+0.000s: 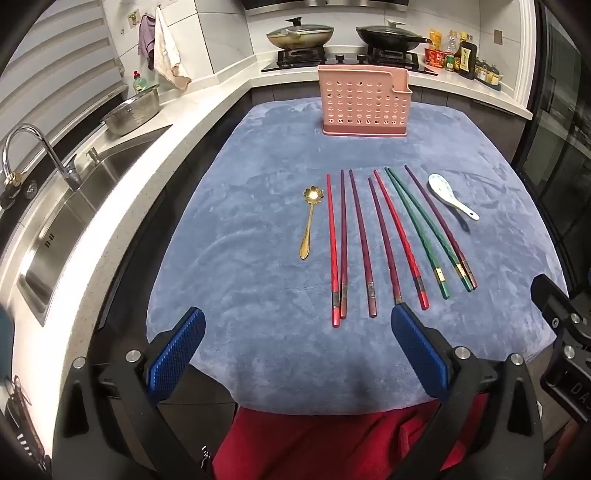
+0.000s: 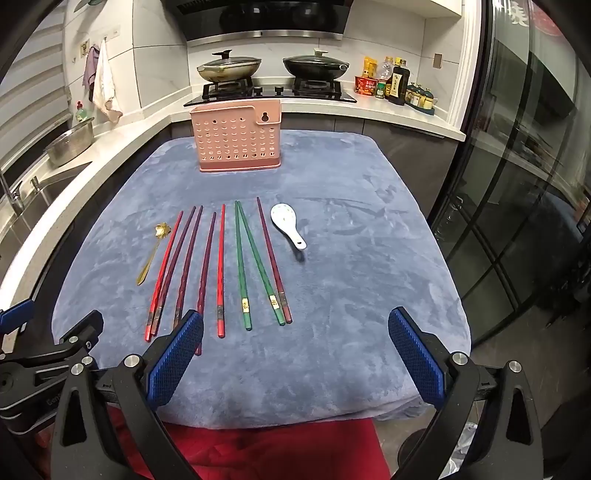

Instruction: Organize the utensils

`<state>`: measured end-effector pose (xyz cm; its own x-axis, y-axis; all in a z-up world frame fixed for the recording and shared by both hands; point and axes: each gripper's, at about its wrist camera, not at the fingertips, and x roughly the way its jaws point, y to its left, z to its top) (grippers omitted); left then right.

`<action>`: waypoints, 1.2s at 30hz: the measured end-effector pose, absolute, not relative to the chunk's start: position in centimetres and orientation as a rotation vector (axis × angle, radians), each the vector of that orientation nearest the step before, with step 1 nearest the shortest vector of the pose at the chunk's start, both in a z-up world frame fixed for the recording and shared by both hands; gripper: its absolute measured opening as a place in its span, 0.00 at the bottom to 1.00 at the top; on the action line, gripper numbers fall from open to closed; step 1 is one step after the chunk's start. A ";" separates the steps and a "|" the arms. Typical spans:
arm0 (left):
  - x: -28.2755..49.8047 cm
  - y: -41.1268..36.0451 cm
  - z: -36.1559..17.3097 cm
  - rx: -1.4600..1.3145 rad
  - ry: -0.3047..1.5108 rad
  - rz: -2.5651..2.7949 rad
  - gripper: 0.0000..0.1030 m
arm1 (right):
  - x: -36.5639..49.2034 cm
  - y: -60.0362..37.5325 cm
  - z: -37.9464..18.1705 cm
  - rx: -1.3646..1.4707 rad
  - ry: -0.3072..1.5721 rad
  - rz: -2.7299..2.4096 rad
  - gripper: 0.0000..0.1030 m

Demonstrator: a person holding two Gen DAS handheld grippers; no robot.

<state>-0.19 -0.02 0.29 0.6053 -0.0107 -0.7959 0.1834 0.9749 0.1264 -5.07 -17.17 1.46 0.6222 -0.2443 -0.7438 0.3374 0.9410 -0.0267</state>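
Several chopsticks lie side by side on a blue cloth (image 1: 258,184): red ones (image 1: 332,251), purple ones (image 1: 360,240) and a green pair (image 1: 417,232). A gold spoon (image 1: 309,221) lies to their left, a white ceramic spoon (image 1: 450,197) to their right. A pink perforated utensil holder (image 1: 364,99) stands upright at the cloth's far end. My left gripper (image 1: 295,325) is open and empty above the near edge. My right gripper (image 2: 295,328) is open and empty too, with the chopsticks (image 2: 242,266), white spoon (image 2: 286,225), gold spoon (image 2: 153,253) and holder (image 2: 236,134) ahead.
A steel sink (image 1: 66,229) with a tap (image 1: 40,147) and a metal bowl (image 1: 133,110) run along the left counter. A stove with two lidded pans (image 1: 299,35) and sauce bottles (image 1: 458,53) stands behind. Glass doors (image 2: 517,206) are on the right. Red fabric (image 2: 258,450) lies below the cloth.
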 end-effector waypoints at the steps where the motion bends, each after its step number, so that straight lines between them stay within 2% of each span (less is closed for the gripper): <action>1: -0.2 0.0 0.3 0.201 0.918 -0.112 0.93 | -5.1 -17.2 1.5 0.121 0.835 -0.335 0.93; 36: 0.1 0.2 0.0 0.193 0.934 -0.101 0.93 | -5.0 -17.0 1.4 0.120 0.835 -0.334 0.93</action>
